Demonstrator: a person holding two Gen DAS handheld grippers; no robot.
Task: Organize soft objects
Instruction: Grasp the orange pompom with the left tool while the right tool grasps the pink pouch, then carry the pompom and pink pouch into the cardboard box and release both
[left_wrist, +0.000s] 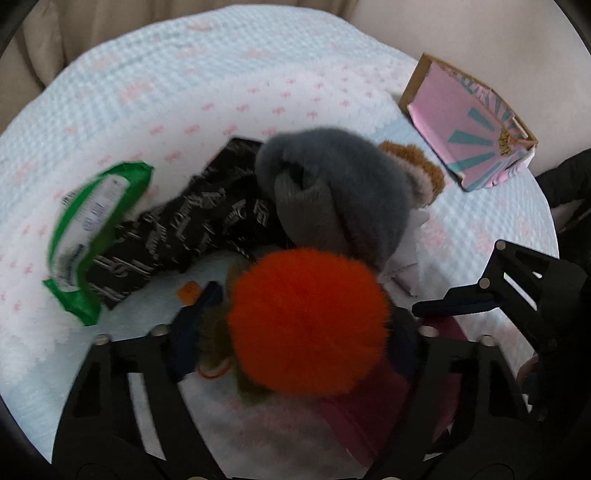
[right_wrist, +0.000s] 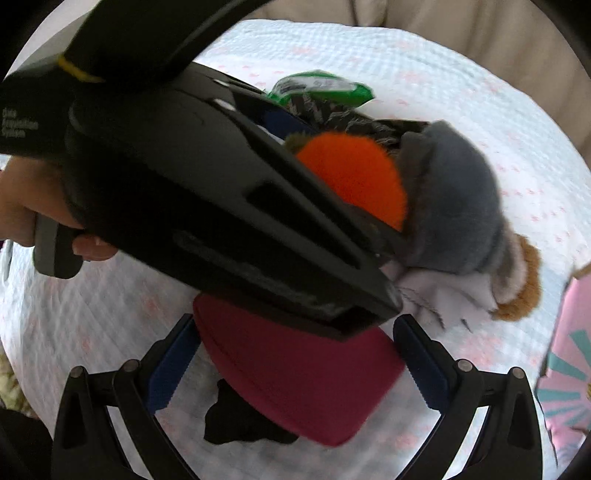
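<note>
My left gripper seems clamped on the orange pompom hat, near on the bed; my right gripper spreads open around the maroon hat. I'd close squarely before lifting.

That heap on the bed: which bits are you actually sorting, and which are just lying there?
Being sorted:
- orange pompom
- grey fluffy hat
- maroon cap
- black patterned cloth
- brown plush toy

Just lying about:
- green packet
- pink box
- bedspread
</note>
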